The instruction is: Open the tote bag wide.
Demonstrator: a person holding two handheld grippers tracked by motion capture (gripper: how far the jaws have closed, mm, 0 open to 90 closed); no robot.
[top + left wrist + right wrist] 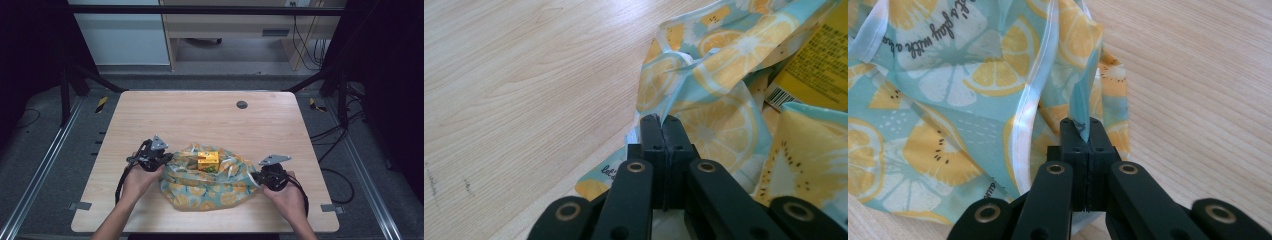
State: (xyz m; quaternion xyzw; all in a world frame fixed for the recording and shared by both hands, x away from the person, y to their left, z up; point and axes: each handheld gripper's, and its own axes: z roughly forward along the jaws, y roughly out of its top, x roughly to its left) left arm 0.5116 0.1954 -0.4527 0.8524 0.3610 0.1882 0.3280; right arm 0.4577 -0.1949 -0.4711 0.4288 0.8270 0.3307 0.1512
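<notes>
So the lemon-print cloth [210, 187] sits bunched up near the front edge of the table [200, 115], about midway between the left and right edges, with a yellow box [208, 161] resting on top of it toward the back. The left gripper [167, 159] is clamped tight on the cloth's left edge, and the right gripper [256, 176] is pinching a fold at the cloth's right edge. Both hands are low, close to the tabletop.
</notes>
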